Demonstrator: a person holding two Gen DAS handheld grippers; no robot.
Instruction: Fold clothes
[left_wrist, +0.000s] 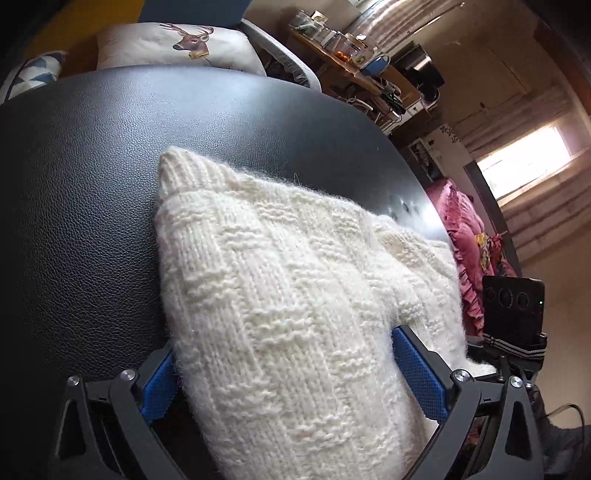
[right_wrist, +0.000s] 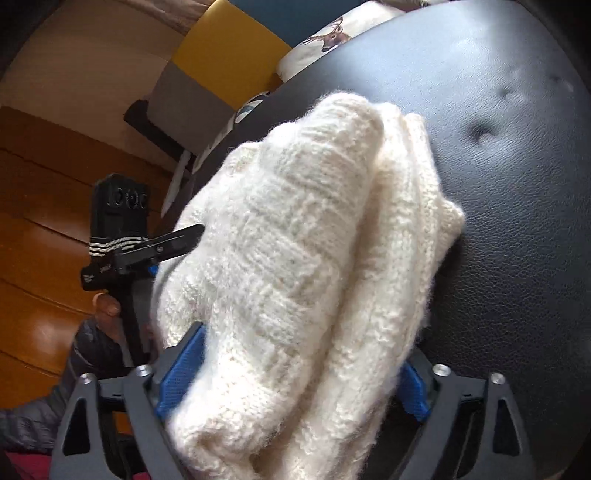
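The cream knitted sweater (left_wrist: 280, 295) lies bunched in thick layers on the black leather surface (left_wrist: 92, 184), with bulk running back between the fingers of both tools.

Left gripper (left_wrist: 291, 373): the blue pads (left_wrist: 419, 373) stand well apart with the knit filling the gap between them; whether they actually press the wool cannot be told. A ribbed corner points away beyond the fingertips.

Right gripper (right_wrist: 291, 376): fingers likewise spread wide, a doubled roll of sweater (right_wrist: 314, 258) lying between and over them (the right pad is largely buried under wool). Grip pressure cannot be confirmed here either.

Risks noted:
- Thick, springy layers between widely spread fingers may slide out if lifted, since only outer plies would be pinched and inner ones could sag free.
- Fuzzy yarn could snag on the textured pads and drag a fold askew on release.
- The smooth leather offers little hold, so the bundle ahead of the fingertips may skid rather than crease.
- The two tools sit close together; the left one shows just left of the right fingers, so a collision is possible.
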